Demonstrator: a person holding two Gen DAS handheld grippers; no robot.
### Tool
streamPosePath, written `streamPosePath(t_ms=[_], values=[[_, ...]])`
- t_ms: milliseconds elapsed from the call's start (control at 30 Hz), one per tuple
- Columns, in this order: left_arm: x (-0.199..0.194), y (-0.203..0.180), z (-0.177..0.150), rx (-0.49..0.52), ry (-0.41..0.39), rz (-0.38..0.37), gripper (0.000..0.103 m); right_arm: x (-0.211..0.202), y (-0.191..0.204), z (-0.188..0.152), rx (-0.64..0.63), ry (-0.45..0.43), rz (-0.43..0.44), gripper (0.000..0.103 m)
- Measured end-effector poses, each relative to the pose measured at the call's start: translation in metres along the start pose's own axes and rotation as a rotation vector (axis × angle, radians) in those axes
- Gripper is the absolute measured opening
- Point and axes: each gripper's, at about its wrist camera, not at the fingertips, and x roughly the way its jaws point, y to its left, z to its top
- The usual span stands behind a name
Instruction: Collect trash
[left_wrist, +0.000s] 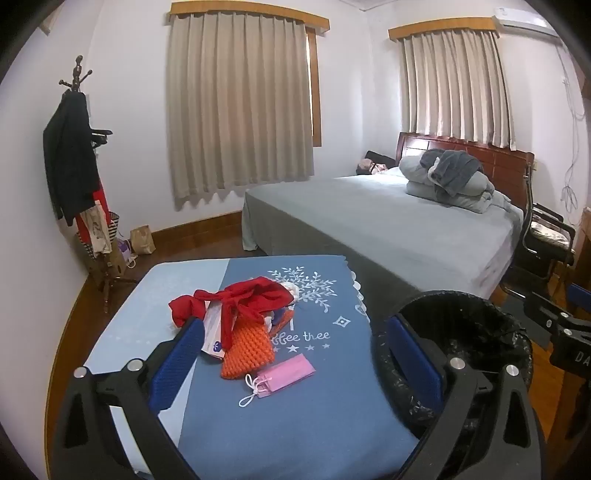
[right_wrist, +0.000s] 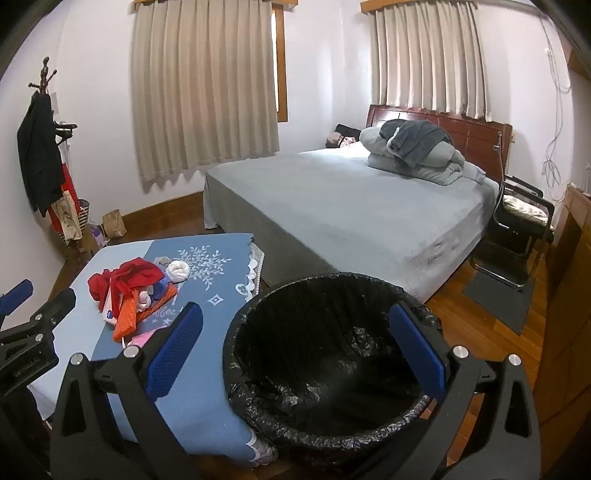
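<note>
The desk (left_wrist: 295, 424) wears a blue cloth with a white leafy tree print, stars and a scalloped white edge. On it lie a red cloth (left_wrist: 236, 299), an orange knobbly-knit piece (left_wrist: 245, 350) and a pink mask (left_wrist: 286, 374) with white loops. The bin liner (right_wrist: 325, 354) is glossy black. Both grippers' pads (left_wrist: 177, 363) are blue.

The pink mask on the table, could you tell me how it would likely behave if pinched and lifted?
The pink mask looks thin and folded flat, so it is probably light and floppy. Its white loops trail loose and may dangle or snag. It lies flat on the cloth, so it probably won't roll.
</note>
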Motion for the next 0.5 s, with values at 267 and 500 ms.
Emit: streamPosePath(t_ms=[267, 500], values=[[0.0001, 0.0002, 0.0001, -0.005, 0.003, -0.003, 0.097, -0.0003, 0.0007, -0.0001, 0.004, -0.004, -0.003, 0.098], [0.0003, -0.0009, -0.0001, -0.003, 0.003, -0.003, 0.097, 0.0010, 0.0009, 0.0001, 0.000, 0.003, 0.000, 0.098]])
